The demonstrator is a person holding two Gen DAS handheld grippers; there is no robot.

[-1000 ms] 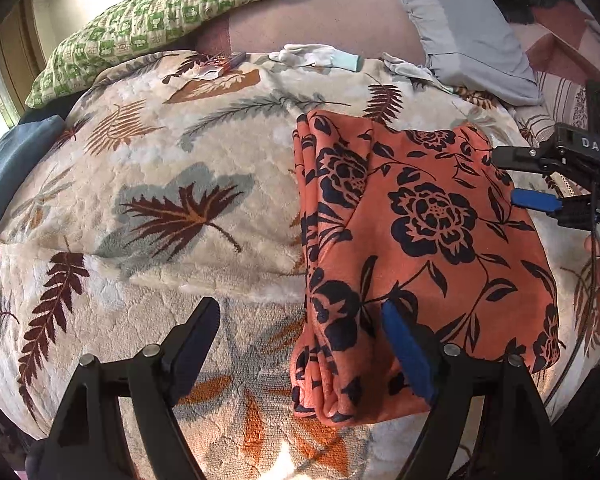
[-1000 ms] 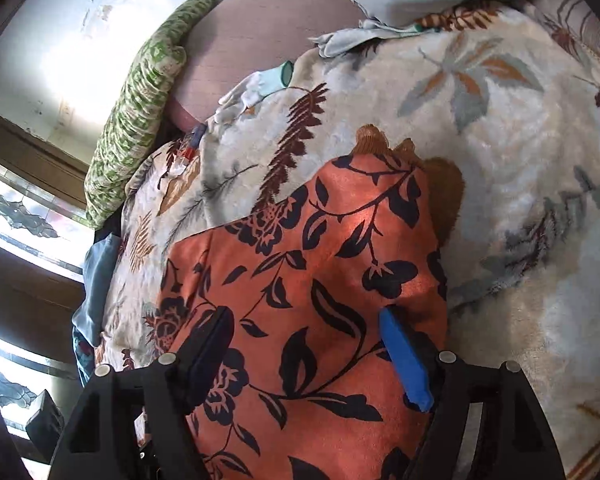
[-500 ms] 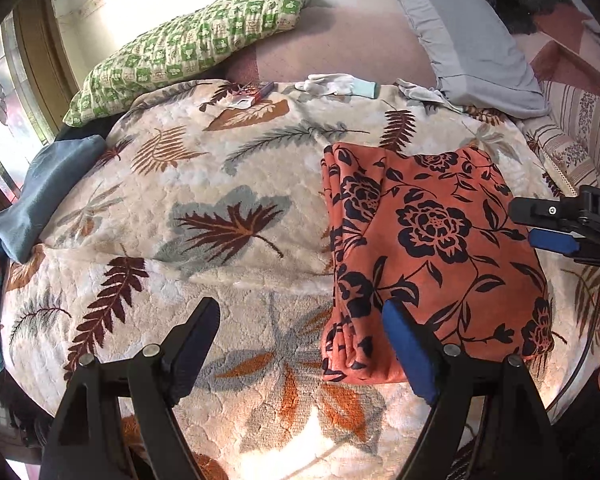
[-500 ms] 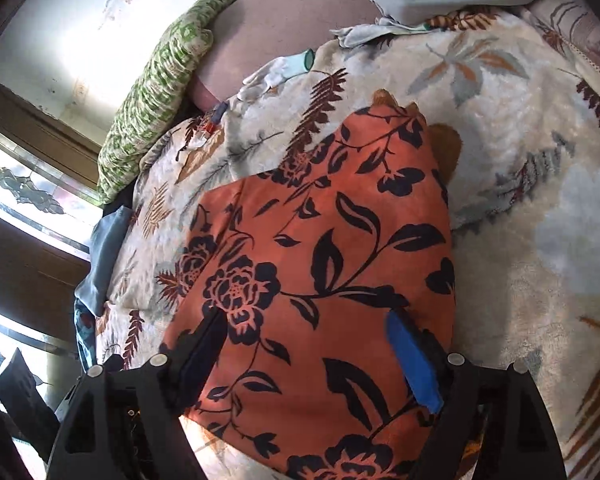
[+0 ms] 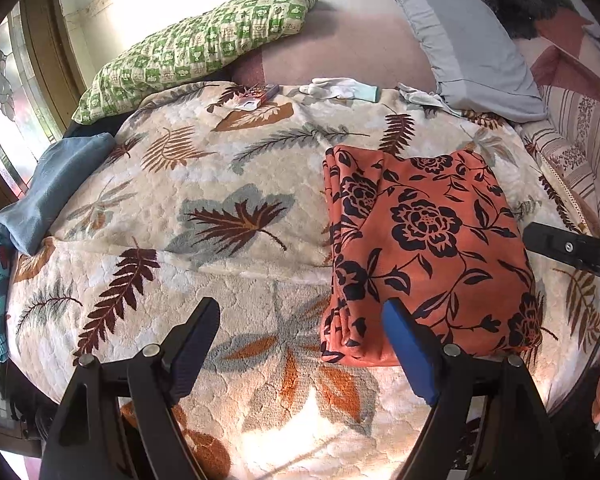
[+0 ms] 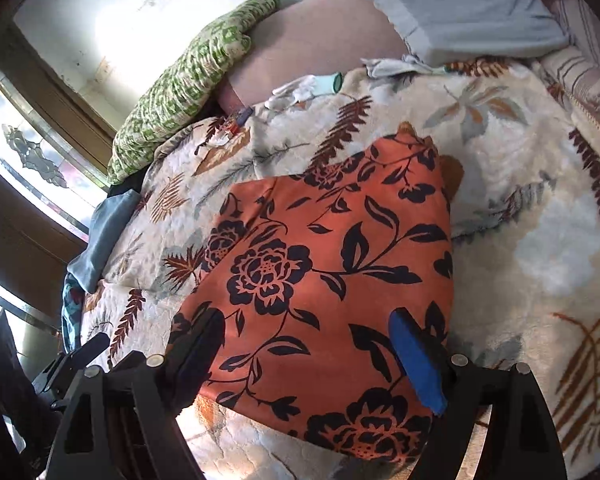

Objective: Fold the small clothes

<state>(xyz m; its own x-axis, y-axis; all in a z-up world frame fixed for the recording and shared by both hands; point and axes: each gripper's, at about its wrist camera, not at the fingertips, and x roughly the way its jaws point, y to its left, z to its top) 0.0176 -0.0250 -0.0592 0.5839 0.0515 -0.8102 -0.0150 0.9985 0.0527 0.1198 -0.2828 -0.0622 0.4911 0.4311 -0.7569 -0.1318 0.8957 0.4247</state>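
An orange garment with black flowers [image 5: 428, 248] lies folded in a rough rectangle on the leaf-patterned blanket [image 5: 228, 184], right of its middle. My left gripper [image 5: 300, 320] hangs open above the blanket by the garment's near left corner, with nothing between its fingers. In the right wrist view the same garment [image 6: 332, 264] spreads under my right gripper [image 6: 304, 328]. Its jaws are opening and stand wide above the cloth without pinching it. One finger of the right gripper [image 5: 560, 244] shows at the garment's right edge in the left wrist view.
A green checked pillow [image 5: 196, 48] and a grey pillow [image 5: 472, 44] lie at the head of the bed. White gloves [image 5: 340, 90] and a small packet [image 5: 256, 96] sit on the blanket's far edge. A blue cloth [image 5: 56, 188] hangs at the left edge by the window.
Both grippers have lifted and drawn back from the garment, so more of the bed shows. The right gripper's jaws have spread slightly. The garment stays folded in place.
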